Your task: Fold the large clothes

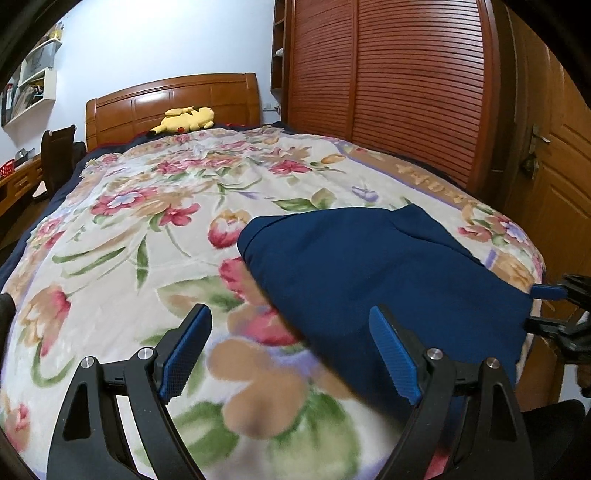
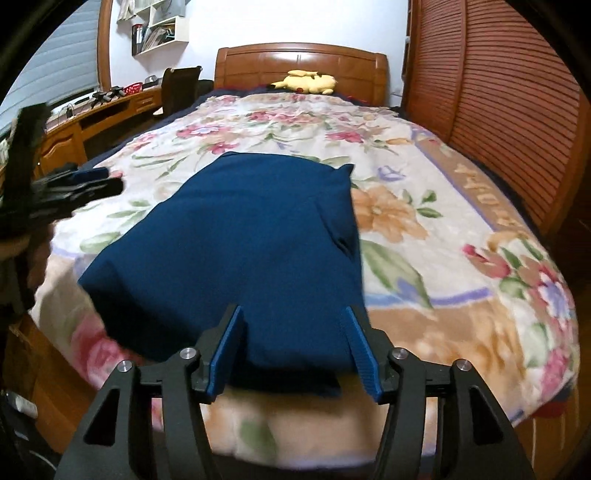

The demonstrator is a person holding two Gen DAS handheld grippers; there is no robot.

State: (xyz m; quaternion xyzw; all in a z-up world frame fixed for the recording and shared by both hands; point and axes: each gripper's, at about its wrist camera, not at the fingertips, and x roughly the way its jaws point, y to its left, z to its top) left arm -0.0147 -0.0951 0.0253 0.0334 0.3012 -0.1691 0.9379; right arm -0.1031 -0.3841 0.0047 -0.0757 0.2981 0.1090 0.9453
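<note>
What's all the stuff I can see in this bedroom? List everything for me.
Garment: one, dark blue, folded, near end of bed.
Blanket: one, cream with flowers, covering bed.
Headboard: one, brown wood, far end.
Plush toy: one, yellow, by headboard.
Wardrobe: one, reddish slatted doors, right of bed.
Desk: one, wooden, left of bed.
Chair: one, dark, at desk.
Wall shelf: one, white, above desk.
Door: one, wooden, far right.
Left gripper: black, blue pads, open over blanket.
Right gripper: same, open, over garment's near edge.
</note>
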